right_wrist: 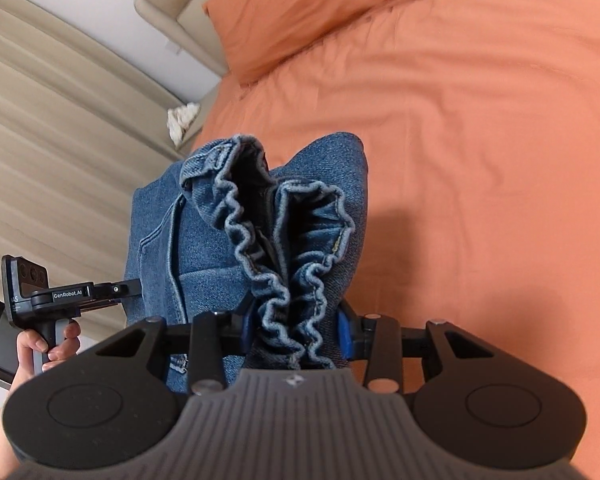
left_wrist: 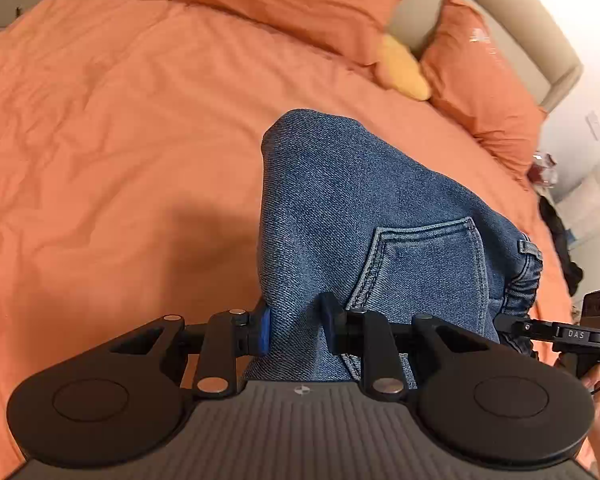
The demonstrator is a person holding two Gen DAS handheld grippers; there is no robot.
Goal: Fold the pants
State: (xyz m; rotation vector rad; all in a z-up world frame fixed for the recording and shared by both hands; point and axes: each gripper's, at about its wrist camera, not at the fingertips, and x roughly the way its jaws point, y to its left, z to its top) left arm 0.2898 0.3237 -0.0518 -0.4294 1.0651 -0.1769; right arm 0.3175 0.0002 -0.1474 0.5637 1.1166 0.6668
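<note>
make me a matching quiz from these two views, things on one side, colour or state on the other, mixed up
Things:
1. jeans
2. bedspread
3. small cushion
4. left gripper

Descriptions:
A. yellow
B. blue denim, held up off the bed
C. shut on fabric
D. orange, wrinkled

Pairs: 1-B, 2-D, 3-A, 4-C

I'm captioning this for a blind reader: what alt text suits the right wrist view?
The right gripper clamps the ruffled elastic waistband of blue denim pants, held up above an orange bedspread. An orange pillow lies beyond; the left gripper grips the pants' other side.
</note>
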